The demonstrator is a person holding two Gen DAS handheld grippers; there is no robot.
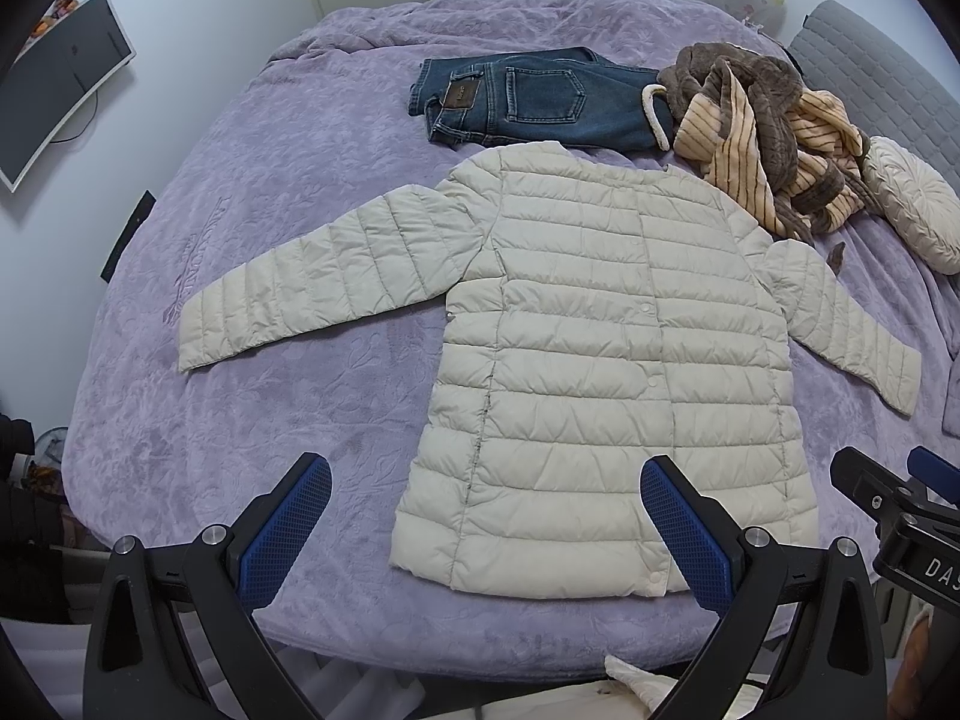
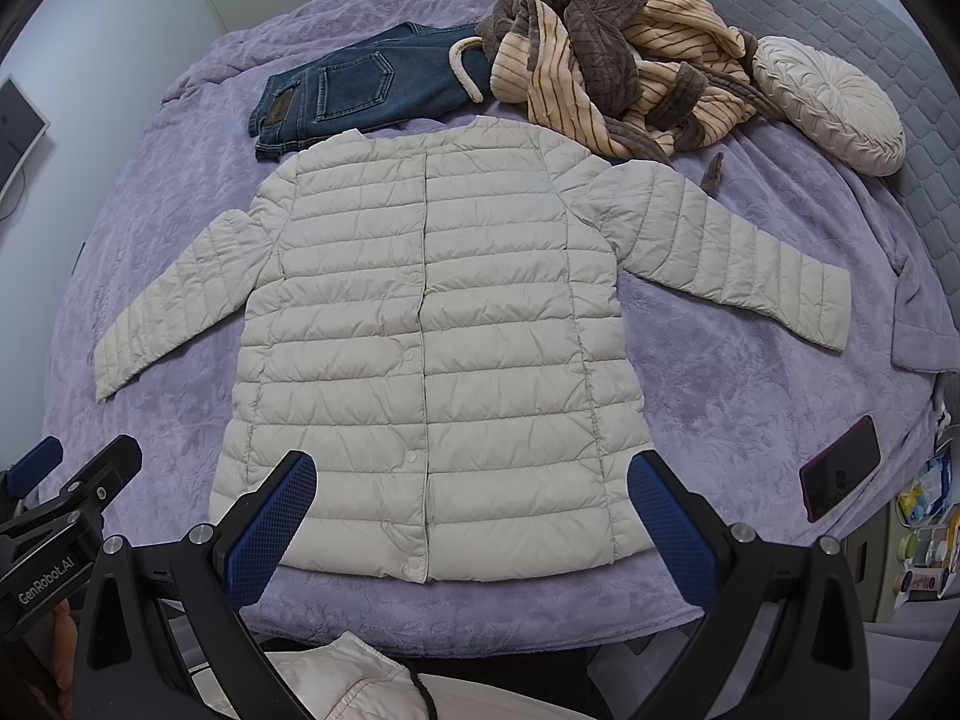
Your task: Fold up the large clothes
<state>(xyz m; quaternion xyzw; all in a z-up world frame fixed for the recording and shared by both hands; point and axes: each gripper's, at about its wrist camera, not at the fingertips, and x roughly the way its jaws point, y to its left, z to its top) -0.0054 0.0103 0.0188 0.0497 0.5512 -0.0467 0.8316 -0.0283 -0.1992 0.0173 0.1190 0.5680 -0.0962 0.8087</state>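
I see the cream quilted down jacket lying flat and face up on the purple bedspread, snaps closed down the front, hem toward me and both sleeves spread out to the sides. My left gripper hangs above the hem's left corner, its blue-padded fingers spread wide with nothing between them. My right gripper hangs over the hem toward the right side, fingers equally wide apart and empty; neither pair seems to touch the fabric, though from these angles I can't be sure.

Just beyond the collar lie folded blue jeans, and beside them, to the right, a heap of brown and cream-striped fleece, probably a robe, whose edge touches the jacket's right shoulder. A round cream pleated cushion rests beside the robe against a grey padded headboard. A dark phone lies on the bedspread near the right edge. A monitor stands at the far left.
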